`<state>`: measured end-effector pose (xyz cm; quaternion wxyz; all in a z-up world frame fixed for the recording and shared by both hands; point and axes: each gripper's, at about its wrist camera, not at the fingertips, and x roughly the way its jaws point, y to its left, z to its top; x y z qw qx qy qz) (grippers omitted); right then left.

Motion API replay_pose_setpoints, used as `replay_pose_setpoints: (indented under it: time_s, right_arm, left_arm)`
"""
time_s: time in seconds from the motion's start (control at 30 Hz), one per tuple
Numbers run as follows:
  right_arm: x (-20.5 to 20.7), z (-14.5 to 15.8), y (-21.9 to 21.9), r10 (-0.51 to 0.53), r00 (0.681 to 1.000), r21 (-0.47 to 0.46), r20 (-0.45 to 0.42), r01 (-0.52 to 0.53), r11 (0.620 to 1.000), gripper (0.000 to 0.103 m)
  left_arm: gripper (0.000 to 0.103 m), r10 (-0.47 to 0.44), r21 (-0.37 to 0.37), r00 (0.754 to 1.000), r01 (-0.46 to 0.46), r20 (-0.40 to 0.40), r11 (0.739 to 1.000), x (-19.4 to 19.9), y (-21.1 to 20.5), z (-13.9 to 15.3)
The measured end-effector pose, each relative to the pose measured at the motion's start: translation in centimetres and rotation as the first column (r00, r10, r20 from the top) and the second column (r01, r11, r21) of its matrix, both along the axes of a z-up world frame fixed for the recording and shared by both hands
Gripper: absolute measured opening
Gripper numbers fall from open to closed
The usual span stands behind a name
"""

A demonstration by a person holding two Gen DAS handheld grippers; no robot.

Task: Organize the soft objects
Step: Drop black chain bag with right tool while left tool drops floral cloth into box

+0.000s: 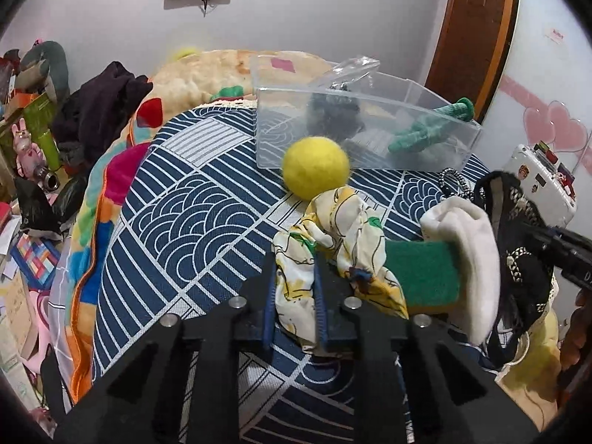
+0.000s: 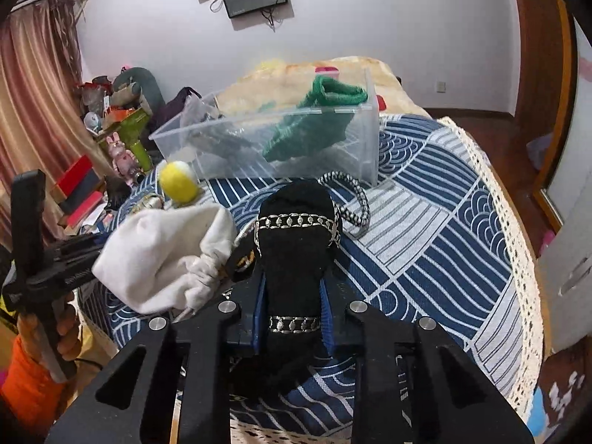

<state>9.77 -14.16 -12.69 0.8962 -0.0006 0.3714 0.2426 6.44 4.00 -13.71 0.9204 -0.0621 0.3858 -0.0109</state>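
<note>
On the far left a clutter of boxes and toys (image 1: pixel 33 140) lines the bed's edge, with a dark garment (image 1: pixel 98 107) heaped beside it. The left gripper (image 1: pixel 295 296) is clamped narrow on a crumpled yellow-printed cloth (image 1: pixel 333 244), which bunches up between its blue pads over the blue patterned cover (image 1: pixel 177 199). Just beyond the cloth a yellow ball (image 1: pixel 315 168) rests against the front wall of a clear bin (image 1: pixel 362 148); inside it lie a dark fuzzy item (image 1: pixel 333 113) and a green knit piece (image 1: pixel 425 133). Right of the cloth sits a green sponge (image 1: pixel 421 270), with a white cloth (image 1: pixel 470 259) draped over its end. Furthest right, the right gripper (image 2: pixel 294 296) is closed on a black fabric piece (image 2: pixel 296 244) with silver chain trim, a black-and-white cord loop (image 2: pixel 355 203) behind it
</note>
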Motion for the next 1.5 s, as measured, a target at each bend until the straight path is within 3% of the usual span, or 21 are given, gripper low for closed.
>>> replay_pose_setpoints:
  time_s: [0.4, 0.73, 0.93, 1.2, 1.5]
  right_arm:
    - [-0.4, 4.1, -1.5, -0.044, 0.992, 0.059, 0.12, 0.037, 0.998, 0.022]
    - [1.4, 7.5, -1.0, -0.063, 0.971, 0.123, 0.23, 0.035, 0.992, 0.022]
    - [2.9, 9.3, 0.4, -0.07, 0.951, 0.132, 0.3, 0.031, 0.991, 0.022]
    - [6.2, 9.8, 2.3, -0.063, 0.95, 0.147, 0.304, 0.019, 0.989, 0.022]
    - [9.5, 8.9, 5.3, -0.07, 0.953, 0.056, 0.294, 0.056, 0.997, 0.022]
  left_arm:
    - [0.016, 0.015, 0.026, 0.989, -0.019, 0.145, 0.999, -1.5, 0.4, 4.8]
    - [0.017, 0.01, 0.067, 0.967, -0.028, 0.255, 0.997, 0.0, 0.6, 8.6]
    - [0.017, 0.015, 0.045, 0.958, -0.029, 0.286, 0.999, 2.5, 1.0, 10.2]
    - [0.017, 0.006, 0.068, 0.951, -0.029, 0.31, 0.997, 6.0, 0.6, 11.5]
    - [0.017, 0.035, 0.072, 0.961, -0.056, 0.274, 0.996, 10.6, 0.4, 10.9]
